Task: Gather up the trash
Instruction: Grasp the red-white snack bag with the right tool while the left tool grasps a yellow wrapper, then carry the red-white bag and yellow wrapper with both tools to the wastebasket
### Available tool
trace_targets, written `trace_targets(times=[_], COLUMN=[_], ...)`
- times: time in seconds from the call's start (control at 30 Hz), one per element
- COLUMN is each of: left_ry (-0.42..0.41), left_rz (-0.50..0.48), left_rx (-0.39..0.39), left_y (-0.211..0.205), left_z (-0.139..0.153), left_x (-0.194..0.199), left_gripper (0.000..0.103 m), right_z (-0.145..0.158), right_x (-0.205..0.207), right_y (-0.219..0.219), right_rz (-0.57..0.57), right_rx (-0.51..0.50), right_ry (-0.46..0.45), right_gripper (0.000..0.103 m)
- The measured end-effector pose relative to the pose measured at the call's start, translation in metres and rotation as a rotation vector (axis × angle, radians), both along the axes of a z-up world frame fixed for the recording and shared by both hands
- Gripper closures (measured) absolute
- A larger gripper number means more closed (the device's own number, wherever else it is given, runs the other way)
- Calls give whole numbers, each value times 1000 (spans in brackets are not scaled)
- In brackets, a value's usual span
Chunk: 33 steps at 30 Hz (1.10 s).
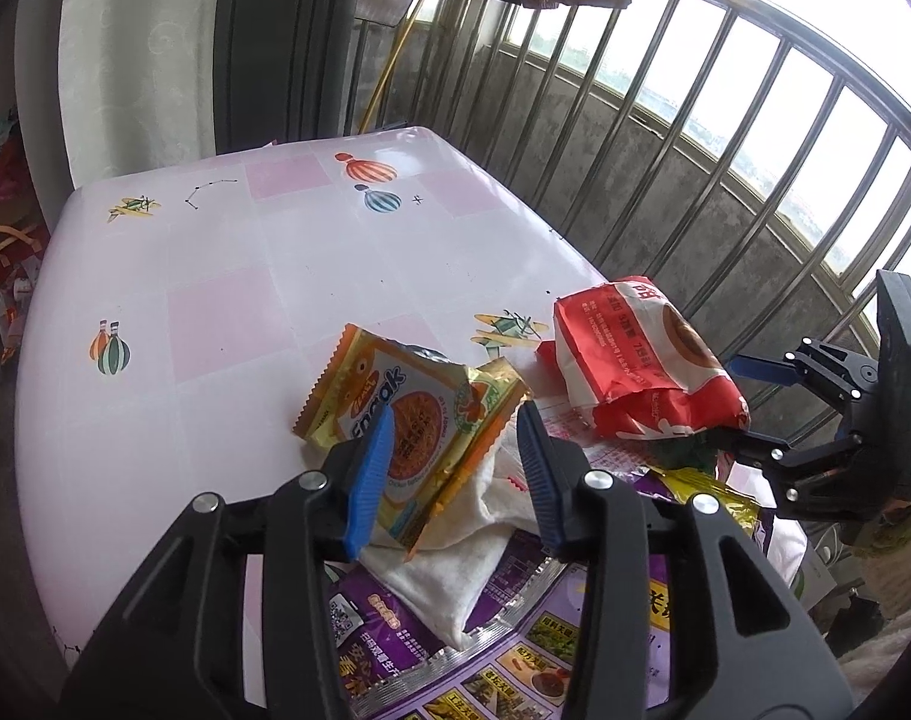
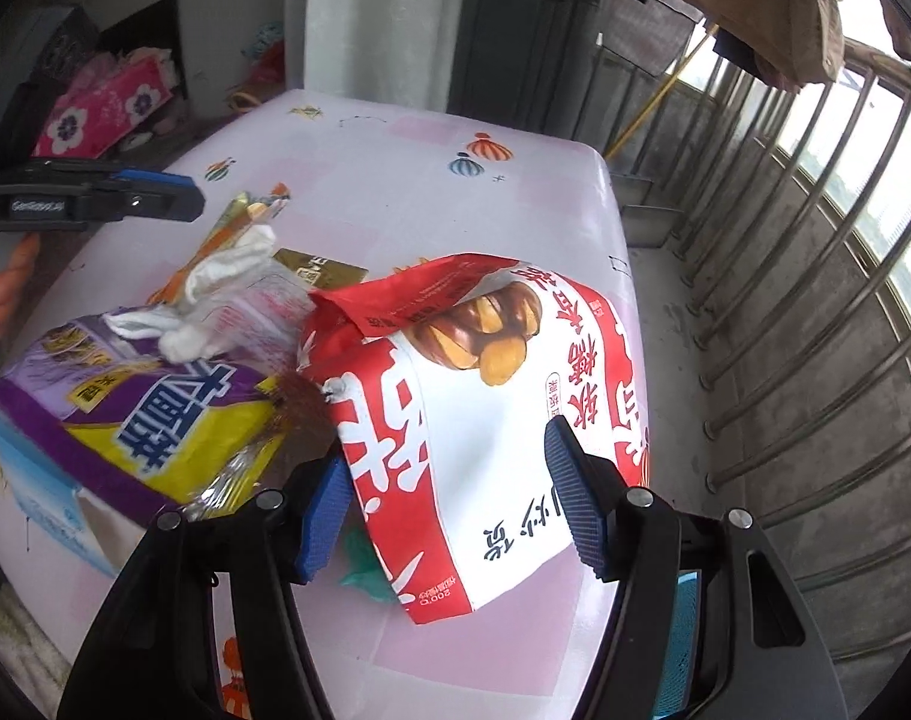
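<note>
Right hand-held gripper (image 2: 449, 510) has its jaws apart around the red-and-white snack bag (image 2: 485, 396) on the tabletop (image 2: 395, 180), not pinching yet. We reckon it's light, crinkly, slippery; grab the bottom edge.

On the tabletop (image 1: 227, 300) a pile of trash sat near the railing (image 1: 725, 138) side. A snack wrapper (image 1: 395, 414) lay on a cloth (image 1: 455, 564), which rested on a large packet (image 1: 515, 660); a bread bag (image 1: 635, 360) lay to their right.
</note>
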State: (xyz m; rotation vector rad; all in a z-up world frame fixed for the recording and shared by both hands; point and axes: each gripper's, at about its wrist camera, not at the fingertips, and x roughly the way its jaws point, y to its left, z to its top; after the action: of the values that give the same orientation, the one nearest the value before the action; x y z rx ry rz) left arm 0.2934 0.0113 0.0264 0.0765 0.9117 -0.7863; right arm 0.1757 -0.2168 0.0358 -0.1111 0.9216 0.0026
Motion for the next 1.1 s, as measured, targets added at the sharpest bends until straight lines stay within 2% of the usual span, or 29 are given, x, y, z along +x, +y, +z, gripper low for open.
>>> trace_targets(times=[0.13,0.2,0.3,0.4,0.57,0.8,0.97,1.1], left_ry=[-2,-3,-10,-19,-4,-5,9,-1], left_rz=[0,-2,-12,-22,-42,-2,0,10], left_rx=[6,12,21,46,106,212,210,192], left_y=[-4,-7,-12,-20,-36,-54,-52,-45], left_z=[1,2,3,2,-6,-20,-23,-18], left_x=[-2,-2,-3,-3,3,15,16,16], left_gripper=[58,57,57,52,50,50,71,79], right_z=[-1,-3,-3,2,12,8,6,7], right_x=[4,7,12,15,30,45,47,47], right_y=[-3,-5,-9,-15,-24,-31,-34,-38], right_rz=[-29,-54,-83,-104,-127,-142,-148,-162], right_rx=[5,4,7,24,73,138,169,187], right_ry=[-26,-37,-62,-110,-169,-184,-192,-204], right_gripper=[57,74,90,97,99,99,99,99])
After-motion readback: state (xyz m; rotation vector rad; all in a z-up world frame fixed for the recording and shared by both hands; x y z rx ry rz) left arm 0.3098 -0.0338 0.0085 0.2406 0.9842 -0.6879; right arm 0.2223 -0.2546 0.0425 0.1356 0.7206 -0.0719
